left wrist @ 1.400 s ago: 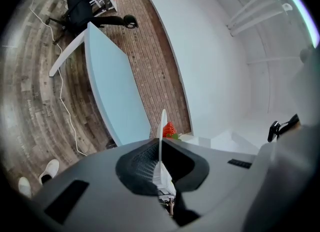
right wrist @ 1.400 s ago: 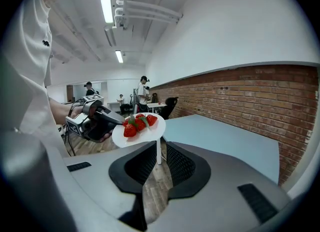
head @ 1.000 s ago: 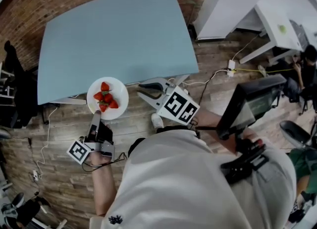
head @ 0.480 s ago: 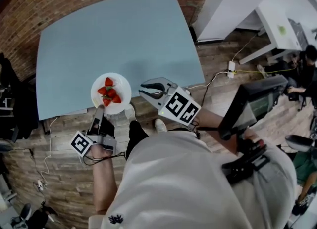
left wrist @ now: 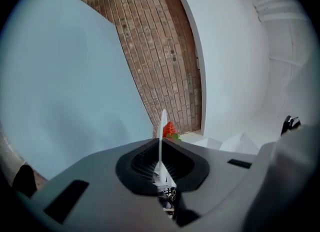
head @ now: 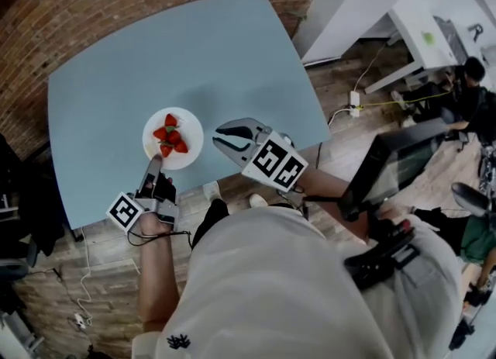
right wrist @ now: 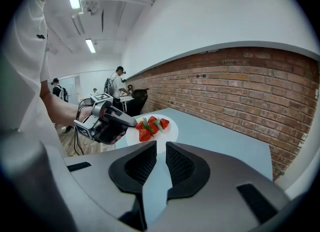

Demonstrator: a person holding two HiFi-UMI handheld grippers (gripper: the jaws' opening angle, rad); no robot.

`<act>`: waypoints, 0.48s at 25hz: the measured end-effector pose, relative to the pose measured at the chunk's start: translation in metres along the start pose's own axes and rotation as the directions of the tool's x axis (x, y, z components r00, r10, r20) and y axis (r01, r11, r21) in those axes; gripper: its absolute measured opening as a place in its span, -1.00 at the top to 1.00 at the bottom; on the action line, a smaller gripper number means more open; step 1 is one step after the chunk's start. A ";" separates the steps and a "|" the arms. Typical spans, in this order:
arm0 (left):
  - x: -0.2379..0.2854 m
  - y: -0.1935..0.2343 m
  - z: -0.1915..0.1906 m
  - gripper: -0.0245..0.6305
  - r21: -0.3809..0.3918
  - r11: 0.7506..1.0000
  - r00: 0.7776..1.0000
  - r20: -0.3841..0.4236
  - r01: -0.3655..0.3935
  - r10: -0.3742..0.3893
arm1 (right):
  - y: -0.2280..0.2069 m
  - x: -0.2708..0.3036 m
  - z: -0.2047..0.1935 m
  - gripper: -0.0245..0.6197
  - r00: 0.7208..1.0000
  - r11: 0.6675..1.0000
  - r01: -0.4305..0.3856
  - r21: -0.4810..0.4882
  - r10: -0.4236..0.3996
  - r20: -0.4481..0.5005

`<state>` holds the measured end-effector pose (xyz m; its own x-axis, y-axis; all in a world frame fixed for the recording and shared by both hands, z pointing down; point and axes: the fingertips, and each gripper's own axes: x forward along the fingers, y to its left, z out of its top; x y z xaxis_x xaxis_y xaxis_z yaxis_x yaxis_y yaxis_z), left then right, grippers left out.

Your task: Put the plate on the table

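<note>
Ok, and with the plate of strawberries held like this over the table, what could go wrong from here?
The left gripper pinches the plate only at its rim, so it could tip and the loose strawberries roll off. The plate hangs close to the table's near edge; set down there, it might overhang. The empty right gripper is close beside the plate and could knock it.

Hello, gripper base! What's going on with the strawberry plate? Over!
Left gripper shut on plate rim. Right gripper open, empty. Strawberries aboard, plate over table near edge; touchdown unclear. Nothing in the way.
</note>
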<state>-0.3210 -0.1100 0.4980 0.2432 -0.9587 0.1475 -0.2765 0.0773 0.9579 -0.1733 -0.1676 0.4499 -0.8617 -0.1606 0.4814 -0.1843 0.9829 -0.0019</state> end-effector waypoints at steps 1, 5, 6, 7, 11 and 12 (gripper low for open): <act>0.005 0.005 0.010 0.88 0.000 1.000 1.000 -0.010 0.000 0.000 | -0.003 0.009 0.003 0.76 1.000 1.000 0.008 0.002 -0.008 -0.006; 0.026 0.027 0.038 0.88 -0.014 1.000 0.999 -0.052 0.002 -0.002 | -0.012 0.042 0.008 0.76 0.999 0.999 0.034 0.016 -0.033 -0.039; 0.032 0.033 0.043 0.88 -0.017 1.000 0.998 -0.064 -0.004 0.002 | -0.015 0.048 0.009 0.76 0.998 0.999 0.040 0.020 -0.039 -0.048; 0.037 0.040 0.047 0.88 -0.019 1.000 0.997 -0.075 -0.011 0.009 | -0.017 0.055 0.008 0.76 0.997 0.999 0.047 0.025 -0.046 -0.057; 0.057 0.066 0.059 0.88 -0.035 0.999 0.995 -0.100 -0.025 0.021 | -0.027 0.075 0.005 0.76 0.993 0.997 0.073 0.035 -0.070 -0.091; 0.061 0.073 0.061 0.88 -0.040 0.999 0.994 -0.102 -0.029 0.025 | -0.029 0.078 0.003 0.76 0.992 0.996 0.079 0.037 -0.075 -0.098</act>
<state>-0.3836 -0.1792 0.5616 0.3300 -0.9234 0.1959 -0.2465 0.1161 0.9622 -0.2366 -0.2086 0.4845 -0.7951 -0.2243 0.5635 -0.2689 0.9632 0.0039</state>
